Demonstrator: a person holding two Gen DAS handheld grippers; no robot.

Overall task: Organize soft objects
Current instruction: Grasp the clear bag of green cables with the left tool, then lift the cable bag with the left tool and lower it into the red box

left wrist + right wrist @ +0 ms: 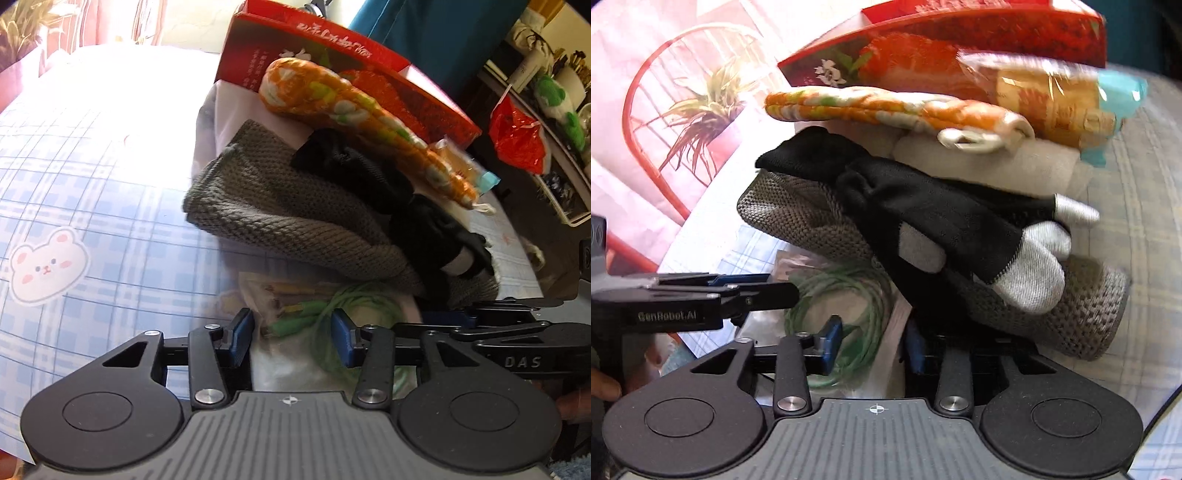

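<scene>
Fingers of left gripper [291, 338] stand apart around a clear bag of green cable [332, 314]; right gripper [873, 347] fingers likewise. Bag lies on bed [110, 206], beneath grey knitted cloth [280, 218].

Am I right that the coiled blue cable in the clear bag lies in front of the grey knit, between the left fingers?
Not quite: the cable is green, not blue, as the left wrist view shows. It does lie bagged in front of the grey knit, between the left fingers.
</scene>
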